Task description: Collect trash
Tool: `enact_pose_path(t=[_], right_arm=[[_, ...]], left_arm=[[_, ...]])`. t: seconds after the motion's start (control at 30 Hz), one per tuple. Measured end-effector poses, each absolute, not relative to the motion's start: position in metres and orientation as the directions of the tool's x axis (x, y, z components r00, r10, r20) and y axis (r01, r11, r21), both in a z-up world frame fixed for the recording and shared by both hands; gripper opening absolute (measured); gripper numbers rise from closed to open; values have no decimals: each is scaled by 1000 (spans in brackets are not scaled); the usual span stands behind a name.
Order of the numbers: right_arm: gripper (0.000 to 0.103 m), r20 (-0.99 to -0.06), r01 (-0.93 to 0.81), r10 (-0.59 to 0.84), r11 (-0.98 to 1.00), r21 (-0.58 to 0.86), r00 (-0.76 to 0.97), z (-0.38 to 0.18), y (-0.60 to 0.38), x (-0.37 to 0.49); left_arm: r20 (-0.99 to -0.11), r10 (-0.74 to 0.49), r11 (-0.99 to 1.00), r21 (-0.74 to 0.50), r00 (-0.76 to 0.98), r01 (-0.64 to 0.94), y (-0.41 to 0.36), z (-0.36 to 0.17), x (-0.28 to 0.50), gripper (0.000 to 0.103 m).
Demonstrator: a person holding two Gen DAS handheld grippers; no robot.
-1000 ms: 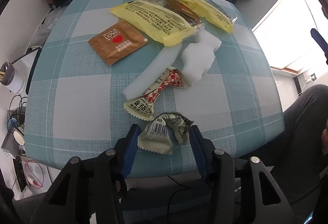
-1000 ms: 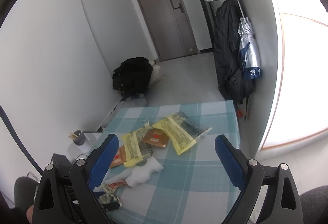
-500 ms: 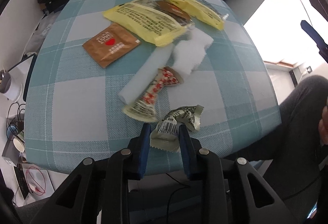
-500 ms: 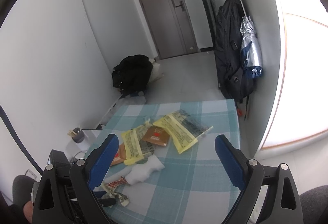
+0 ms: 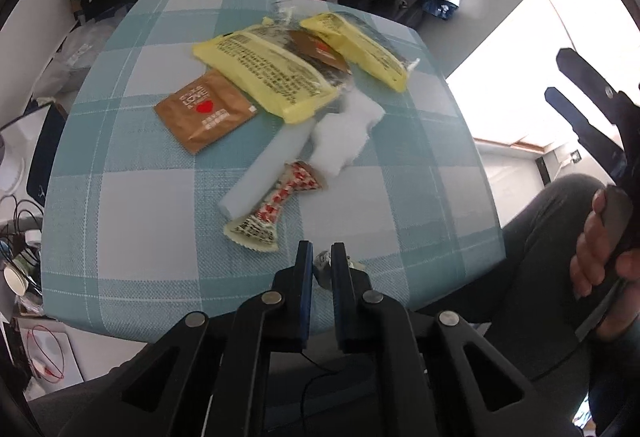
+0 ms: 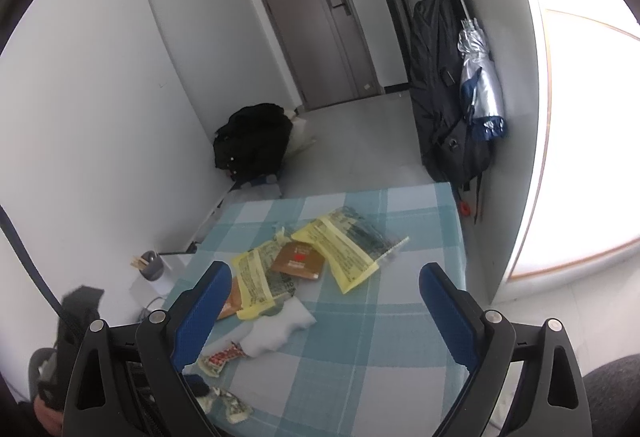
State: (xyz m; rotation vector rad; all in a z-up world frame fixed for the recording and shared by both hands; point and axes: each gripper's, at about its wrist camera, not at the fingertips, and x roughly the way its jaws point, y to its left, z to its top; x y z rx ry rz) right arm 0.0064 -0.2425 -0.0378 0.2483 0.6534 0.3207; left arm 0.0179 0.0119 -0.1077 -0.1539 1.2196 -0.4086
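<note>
A crumpled green-and-white wrapper [image 5: 322, 266] lies at the near edge of the teal checked table [image 5: 140, 217]. My left gripper [image 5: 322, 257] has its jaws closing, and its pads pinch this wrapper; the right wrist view shows the wrapper [image 6: 234, 407] low on the cloth. Beyond it lie a red-checked wrapper [image 5: 276, 205], white tissue [image 5: 344, 137], a white strip [image 5: 272, 165], a brown sachet [image 5: 204, 113] and two yellow packets [image 5: 268, 77]. My right gripper [image 6: 322, 271] hangs open above the table's near right side, holding nothing.
A person's hand [image 5: 600, 249] holds the right gripper beside a grey-trousered leg [image 5: 540, 237]. On the floor past the table sits a black backpack [image 6: 252, 141]. A dark bag and silver umbrella [image 6: 480, 85] hang at the right wall. A grey cup [image 6: 152, 265] stands left.
The left gripper's jaws have come together on the crumpled wrapper, which was lying loose between them. The left view has tilted slightly. The right gripper has stayed put and open.
</note>
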Motion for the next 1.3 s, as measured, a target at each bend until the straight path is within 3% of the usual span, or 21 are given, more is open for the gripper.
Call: enact_pose_path(t=[0.3, 0.37, 0.43, 0.5, 0.97, 1.1, 1.3], right_arm=[[96, -573, -216, 366, 925, 314, 734, -43, -236, 10], [96, -575, -220, 367, 925, 311, 731, -43, -234, 10], [96, -574, -224, 368, 925, 308, 731, -43, -232, 11], [96, -574, -226, 368, 925, 305, 731, -44, -232, 10], [96, -560, -213, 384, 913, 348, 734, -41, -243, 10], [96, -550, -213, 396, 905, 368, 735, -39, -247, 9], [96, -534, -221, 412, 896, 386, 738, -36, -249, 7]], left_arm=[[-886, -407, 910, -373, 224, 179, 18, -122, 24, 11], [-888, -411, 909, -381, 209, 167, 20, -125, 23, 18], [-889, -408, 911, -381, 207, 156, 20, -127, 22, 37], [-893, -402, 914, -378, 205, 146, 20, -129, 22, 44], [-875, -409, 912, -391, 258, 120, 29, -106, 18, 44], [-885, -401, 916, -382, 238, 123, 20, -106, 9, 57], [-912, -354, 934, -334, 207, 127, 1, -118, -4, 61]])
